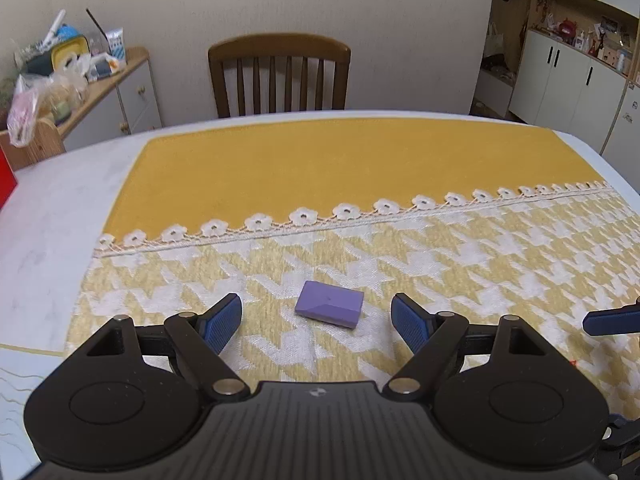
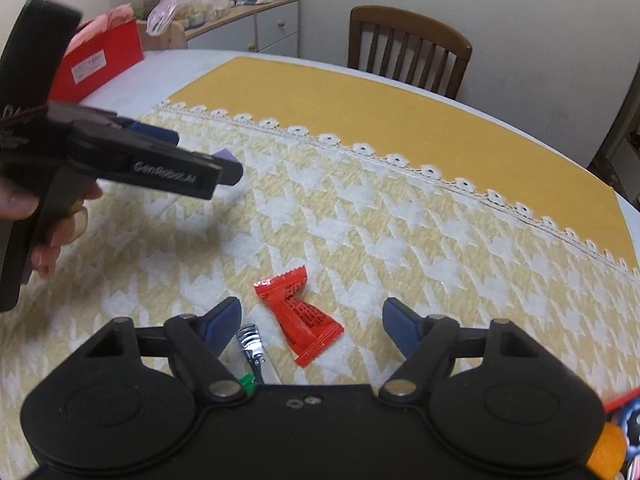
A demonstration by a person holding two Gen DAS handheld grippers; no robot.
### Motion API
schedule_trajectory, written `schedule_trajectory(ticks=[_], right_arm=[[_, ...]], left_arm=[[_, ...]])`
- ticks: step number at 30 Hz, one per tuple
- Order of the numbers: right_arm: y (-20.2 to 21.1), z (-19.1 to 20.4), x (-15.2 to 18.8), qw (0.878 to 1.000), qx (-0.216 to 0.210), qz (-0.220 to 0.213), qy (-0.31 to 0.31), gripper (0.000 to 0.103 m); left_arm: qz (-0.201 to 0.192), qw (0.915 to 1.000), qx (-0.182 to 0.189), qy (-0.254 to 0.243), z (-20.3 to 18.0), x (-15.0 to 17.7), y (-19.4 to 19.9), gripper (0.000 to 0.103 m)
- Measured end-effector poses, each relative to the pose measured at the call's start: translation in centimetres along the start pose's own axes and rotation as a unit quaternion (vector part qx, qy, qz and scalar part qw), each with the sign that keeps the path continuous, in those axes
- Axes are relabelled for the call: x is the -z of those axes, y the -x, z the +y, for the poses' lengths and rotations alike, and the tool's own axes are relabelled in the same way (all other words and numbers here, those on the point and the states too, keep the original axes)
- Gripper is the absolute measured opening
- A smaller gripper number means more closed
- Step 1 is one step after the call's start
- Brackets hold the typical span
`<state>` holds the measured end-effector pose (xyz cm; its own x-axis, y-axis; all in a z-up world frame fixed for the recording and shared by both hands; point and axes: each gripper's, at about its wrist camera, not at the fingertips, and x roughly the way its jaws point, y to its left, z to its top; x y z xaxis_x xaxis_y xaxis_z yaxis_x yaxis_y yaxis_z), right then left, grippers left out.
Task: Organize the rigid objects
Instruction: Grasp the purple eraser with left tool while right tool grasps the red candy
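Observation:
A purple rectangular block (image 1: pixel 330 309) lies flat on the yellow-and-white cloth (image 1: pixel 440 264). My left gripper (image 1: pixel 317 322) is open and empty, its blue pads on either side of the block, just short of it. My right gripper (image 2: pixel 309 324) is open and empty above a red snack wrapper (image 2: pixel 298 314). A metal nail clipper (image 2: pixel 253 346) lies by the right gripper's left finger, partly hidden by the gripper body. In the right wrist view the left gripper (image 2: pixel 204 160) hangs at the left, and a corner of the purple block (image 2: pixel 225 155) shows behind it.
A wooden chair (image 1: pixel 280 76) stands at the table's far edge. A red box (image 2: pixel 100 66) sits at the table's far left. A cluttered sideboard (image 1: pixel 80 76) stands by the wall. Colourful items (image 2: pixel 624 436) show at the bottom right of the right wrist view.

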<state>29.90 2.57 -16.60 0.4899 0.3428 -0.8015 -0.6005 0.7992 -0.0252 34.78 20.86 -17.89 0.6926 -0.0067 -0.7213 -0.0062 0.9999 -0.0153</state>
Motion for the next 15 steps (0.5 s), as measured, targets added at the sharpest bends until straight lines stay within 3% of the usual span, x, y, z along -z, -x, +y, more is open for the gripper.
schedule_trajectory(ticks=[6,12,15], right_arm=[[-1.4,-0.3,-0.4,1.0,-0.005,0.009,-0.004,0.059],[-1.8,-0.1,-0.3,1.0,-0.011,0.006,-0.003,0.047],[-1.6,0.3,-0.2,1.0,-0.009,0.002,0.003,0.039]], left_arm=[[0.003,0.9998,0.01,0.019,1.1,-0.1,-1.1,0.079],[-0.007,0.9999,0.006,-0.006,0.5,0.1,-1.0,0.058],[-0.011,0.9999,0.004,-0.01,0.1,0.2,-0.9,0.04]])
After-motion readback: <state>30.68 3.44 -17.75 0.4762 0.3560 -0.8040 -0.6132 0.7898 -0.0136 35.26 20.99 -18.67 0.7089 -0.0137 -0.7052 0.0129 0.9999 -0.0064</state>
